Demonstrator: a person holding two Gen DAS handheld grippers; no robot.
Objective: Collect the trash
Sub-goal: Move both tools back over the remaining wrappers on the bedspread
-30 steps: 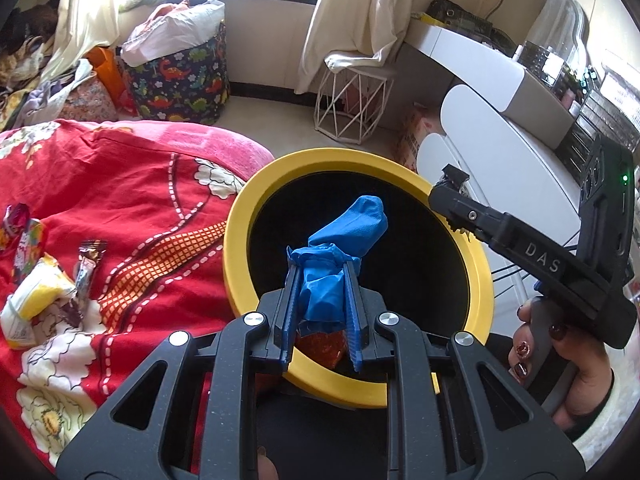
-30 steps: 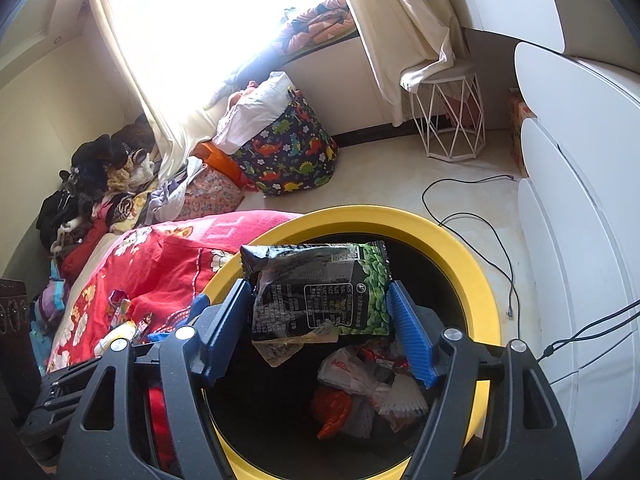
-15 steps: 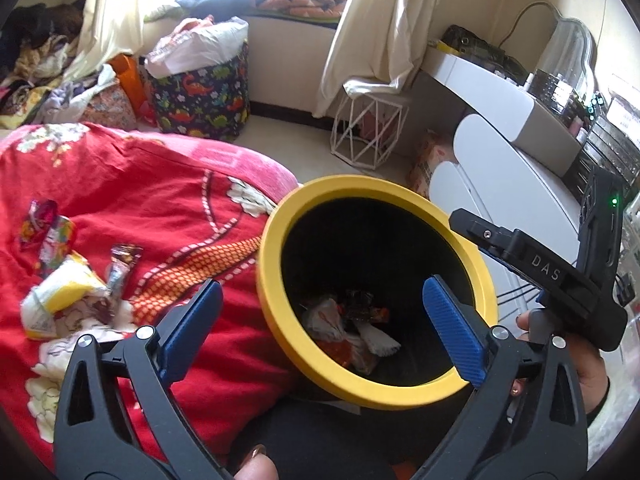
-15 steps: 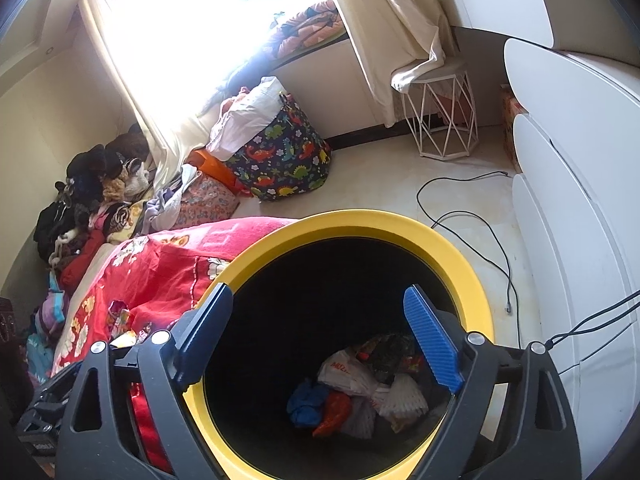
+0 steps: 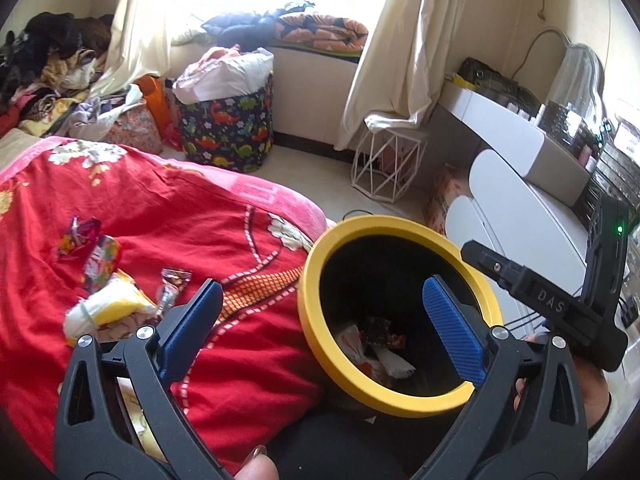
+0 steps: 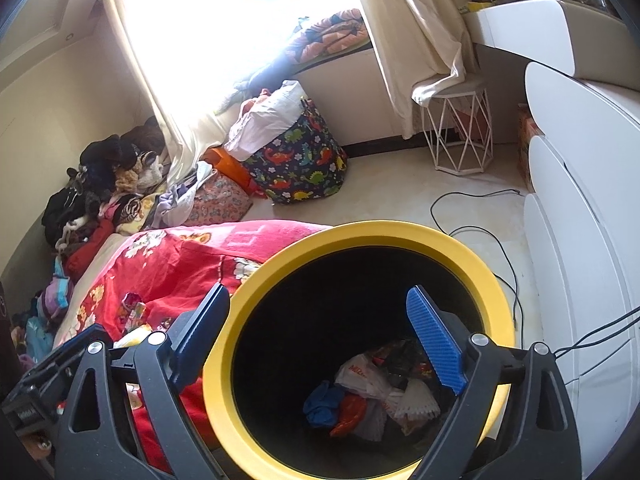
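Now, the scene:
Left tool (image 5: 320, 328): jaws spread wide, nothing between the blue pads, hanging over the edge of the bed by the bin.
Right tool (image 6: 320, 340): jaws opening, empty, poised above the bin's mouth.
Bin (image 6: 460, 256): yellow rim, black inside, standing right beside the bed.
Trash in bin (image 6: 372, 396): a blue crumpled piece, an orange scrap and white wrappers heaped at the bottom.
Wrappers on bed (image 5: 108, 296): a small cluster, yellow-white and coloured foil, lying on the red bedspread (image 5: 168, 216), well left of the bin.
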